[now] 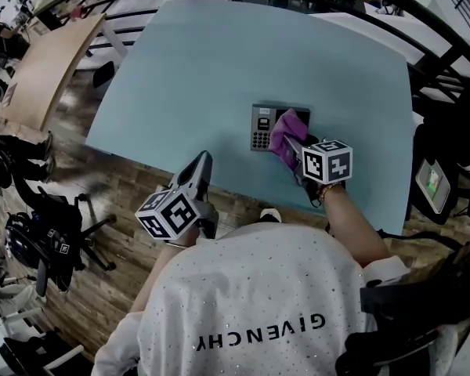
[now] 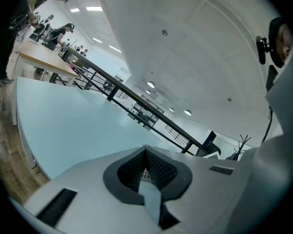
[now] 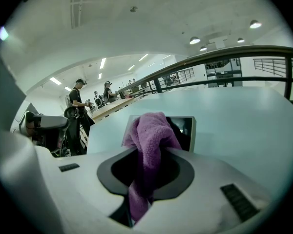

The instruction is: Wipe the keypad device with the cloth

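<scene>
The keypad device lies flat on the pale blue table, a little right of its middle; its dark screen shows beyond the jaws in the right gripper view. A purple cloth covers the device's right part. My right gripper is shut on that cloth, which bunches out of the jaws onto the device; the gripper points straight at it. My left gripper hovers at the table's near edge, left of the device, with its jaws together and nothing in them.
A wooden table stands at the far left, with office chairs on the wood floor below it. A black railing curves round the table's far and right sides. People stand far off in the room.
</scene>
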Action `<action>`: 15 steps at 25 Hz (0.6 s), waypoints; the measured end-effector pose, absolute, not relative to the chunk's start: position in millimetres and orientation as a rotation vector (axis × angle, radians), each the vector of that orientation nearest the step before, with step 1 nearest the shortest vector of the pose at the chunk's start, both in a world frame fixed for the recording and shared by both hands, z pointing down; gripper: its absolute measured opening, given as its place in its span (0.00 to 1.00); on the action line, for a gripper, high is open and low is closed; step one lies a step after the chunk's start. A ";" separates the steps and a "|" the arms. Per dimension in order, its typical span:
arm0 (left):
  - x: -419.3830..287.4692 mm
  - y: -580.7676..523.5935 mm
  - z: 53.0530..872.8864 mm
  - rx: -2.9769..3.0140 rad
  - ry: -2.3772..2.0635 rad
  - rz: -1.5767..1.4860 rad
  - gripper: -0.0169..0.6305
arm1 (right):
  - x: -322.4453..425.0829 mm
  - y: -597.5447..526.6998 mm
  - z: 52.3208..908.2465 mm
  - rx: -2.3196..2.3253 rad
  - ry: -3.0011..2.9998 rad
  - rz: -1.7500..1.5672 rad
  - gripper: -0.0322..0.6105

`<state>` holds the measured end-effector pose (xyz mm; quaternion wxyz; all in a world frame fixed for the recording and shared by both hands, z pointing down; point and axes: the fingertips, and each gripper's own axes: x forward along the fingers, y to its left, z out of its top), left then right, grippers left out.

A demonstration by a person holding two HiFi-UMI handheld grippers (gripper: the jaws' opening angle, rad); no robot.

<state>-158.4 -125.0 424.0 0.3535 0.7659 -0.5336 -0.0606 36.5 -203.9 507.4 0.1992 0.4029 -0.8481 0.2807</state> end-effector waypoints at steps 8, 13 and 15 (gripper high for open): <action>-157.3 -127.5 424.5 1.988 -1.366 -0.157 0.03 | 51.8 -205.0 507.9 1.179 -2.345 0.797 0.15; -153.0 -130.7 423.7 1.994 -1.352 -0.154 0.03 | 59.8 -205.7 506.9 1.205 -2.336 0.803 0.15; -150.4 -130.0 425.2 1.997 -1.344 -0.152 0.03 | 63.2 -204.6 508.0 1.215 -2.332 0.806 0.15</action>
